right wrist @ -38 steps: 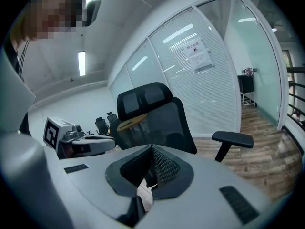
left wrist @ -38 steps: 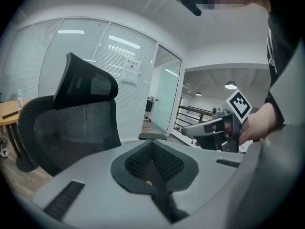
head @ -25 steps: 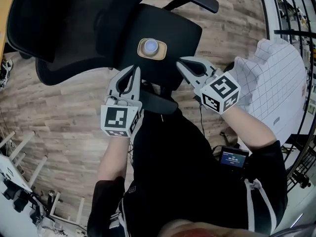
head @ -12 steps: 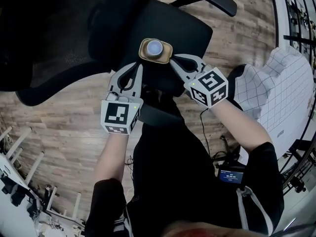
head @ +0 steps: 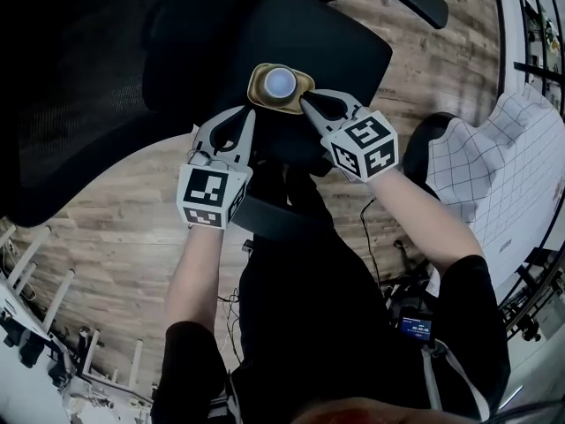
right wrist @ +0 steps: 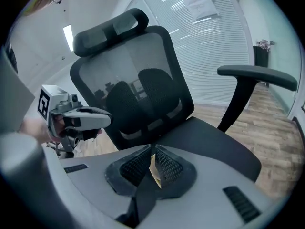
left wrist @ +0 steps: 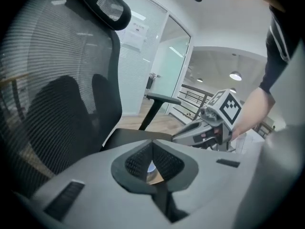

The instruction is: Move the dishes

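over chair seat (head: 346, 49) & wood floor (head: 115, 228), l gripper (head: 251, 113) & r gripper (head: 305, 102) pinch tan dish (head: 259, 85).

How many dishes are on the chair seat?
2: a tan plate on the seat, and a white cup standing on it. Others may be hidden.

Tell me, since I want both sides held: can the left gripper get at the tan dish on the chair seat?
Probably yes. The left gripper, fingers together, sits just beside the left rim of the tan dish with nothing between; the right gripper grips the opposite rim. The left must open first.
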`<action>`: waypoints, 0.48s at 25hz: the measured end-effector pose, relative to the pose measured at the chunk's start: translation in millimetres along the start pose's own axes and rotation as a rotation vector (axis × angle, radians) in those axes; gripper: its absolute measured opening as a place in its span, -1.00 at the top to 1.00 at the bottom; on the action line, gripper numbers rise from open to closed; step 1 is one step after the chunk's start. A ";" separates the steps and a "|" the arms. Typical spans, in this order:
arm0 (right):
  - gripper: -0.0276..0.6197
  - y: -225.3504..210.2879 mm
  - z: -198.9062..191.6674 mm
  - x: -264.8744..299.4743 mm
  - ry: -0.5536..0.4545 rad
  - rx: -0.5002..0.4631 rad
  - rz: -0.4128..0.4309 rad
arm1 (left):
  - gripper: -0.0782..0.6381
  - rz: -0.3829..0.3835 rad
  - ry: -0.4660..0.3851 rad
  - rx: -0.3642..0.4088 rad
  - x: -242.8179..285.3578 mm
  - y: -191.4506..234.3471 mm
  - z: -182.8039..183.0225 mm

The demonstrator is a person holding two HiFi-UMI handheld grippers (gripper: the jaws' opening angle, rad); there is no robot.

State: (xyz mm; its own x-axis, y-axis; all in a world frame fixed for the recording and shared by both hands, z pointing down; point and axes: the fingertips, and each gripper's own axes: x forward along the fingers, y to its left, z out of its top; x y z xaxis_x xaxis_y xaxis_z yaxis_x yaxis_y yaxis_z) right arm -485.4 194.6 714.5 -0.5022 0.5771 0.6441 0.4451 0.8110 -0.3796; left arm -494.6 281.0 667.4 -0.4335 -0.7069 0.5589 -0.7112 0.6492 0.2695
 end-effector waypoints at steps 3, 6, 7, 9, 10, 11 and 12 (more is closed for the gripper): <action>0.85 -9.2 -11.3 14.5 0.030 0.000 -0.007 | 0.76 -0.038 -0.010 -0.090 9.5 8.9 -3.3; 0.85 -20.6 -21.3 27.8 0.058 -0.001 -0.023 | 0.76 -0.027 -0.005 -0.070 17.9 19.2 -2.7; 0.83 -24.3 -24.2 31.9 0.066 0.002 -0.029 | 0.76 -0.024 0.002 -0.045 20.4 20.9 -3.5; 0.79 -30.9 -28.8 40.7 0.082 0.010 -0.037 | 0.76 -0.030 0.023 -0.003 26.2 22.4 -7.9; 0.73 -34.0 -30.8 45.2 0.090 0.015 -0.040 | 0.76 -0.038 0.035 0.014 29.8 22.5 -11.4; 0.68 -37.2 -32.7 49.4 0.098 0.021 -0.043 | 0.76 -0.047 0.048 0.032 33.7 22.3 -15.9; 0.66 -40.3 -34.8 53.3 0.106 0.028 -0.047 | 0.76 -0.054 0.062 0.052 37.8 22.0 -21.5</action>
State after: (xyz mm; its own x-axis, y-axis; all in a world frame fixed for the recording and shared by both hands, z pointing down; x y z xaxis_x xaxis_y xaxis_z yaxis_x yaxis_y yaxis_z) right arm -504.3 189.3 787.2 -0.4401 0.5263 0.7276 0.4013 0.8401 -0.3649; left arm -514.7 274.5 711.3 -0.3602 -0.7205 0.5926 -0.7610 0.5943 0.2600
